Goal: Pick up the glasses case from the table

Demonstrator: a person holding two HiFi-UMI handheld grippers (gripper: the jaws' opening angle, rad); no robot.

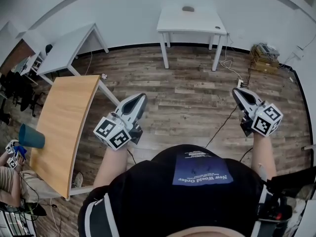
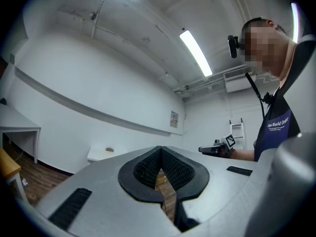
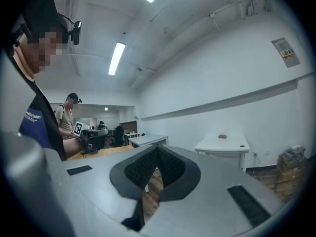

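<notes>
left gripper (image 1: 140,98) and right gripper (image 1: 237,92): both are held level over the wooden floor (image 1: 187,93), jaws pressed together, with nothing between them. glasses case (image 1: 187,8): seen only as a small grey oval lying near the back edge of the white table (image 1: 173,26) by the far wall, well apart from both grippers. hinge, seam and surface finish are too small to be made out. handling, as judged: a light, stiff shell with a smooth, possibly slippery curved skin is expected. it would best be taken across its short width at mid-length, the jaws being spread beforehand, so that it is not squeezed out sideways.
</notes>
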